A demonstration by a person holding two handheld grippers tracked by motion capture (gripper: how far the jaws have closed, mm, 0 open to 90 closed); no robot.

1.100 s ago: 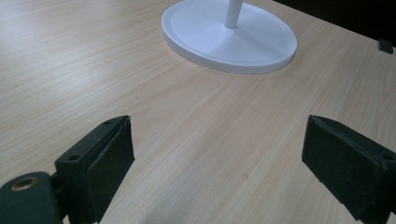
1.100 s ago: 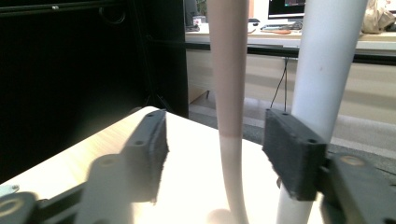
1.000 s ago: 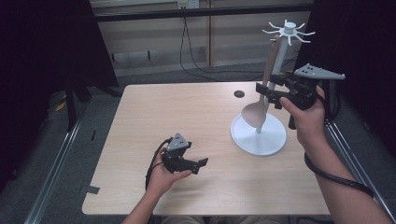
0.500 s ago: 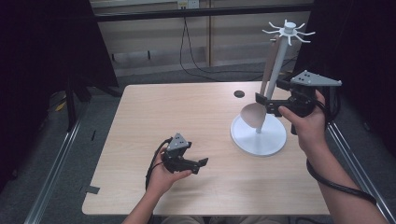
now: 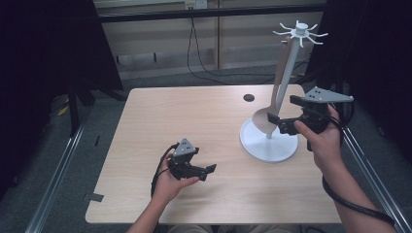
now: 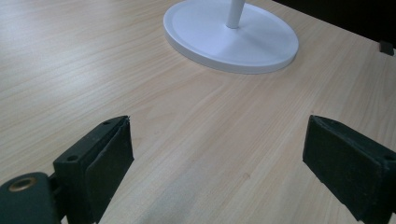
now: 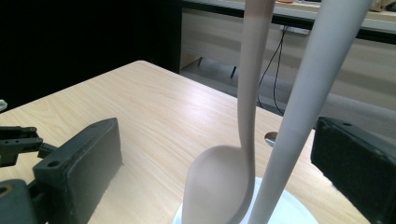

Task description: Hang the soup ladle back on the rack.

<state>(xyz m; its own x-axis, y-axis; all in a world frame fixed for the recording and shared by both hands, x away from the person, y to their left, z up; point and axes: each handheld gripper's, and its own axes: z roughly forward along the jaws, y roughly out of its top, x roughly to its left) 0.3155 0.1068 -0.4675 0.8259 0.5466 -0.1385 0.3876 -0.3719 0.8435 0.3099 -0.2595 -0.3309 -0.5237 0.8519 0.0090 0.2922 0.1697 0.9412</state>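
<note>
Spoon [image 5: 275, 99] hangs from the stand [image 5: 268, 141]; we note right tool [image 5: 284, 125] released around it, so closing off-centre could unhook it

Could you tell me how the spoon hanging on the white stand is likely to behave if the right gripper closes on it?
The spoon hangs from a hook at the top of the white stand, so it would probably swing when nudged. Its long, thin handle looks rigid, likely light. The smooth curved bowl between the open right gripper jaws might slip; the stand's wide base should resist tipping.
</note>
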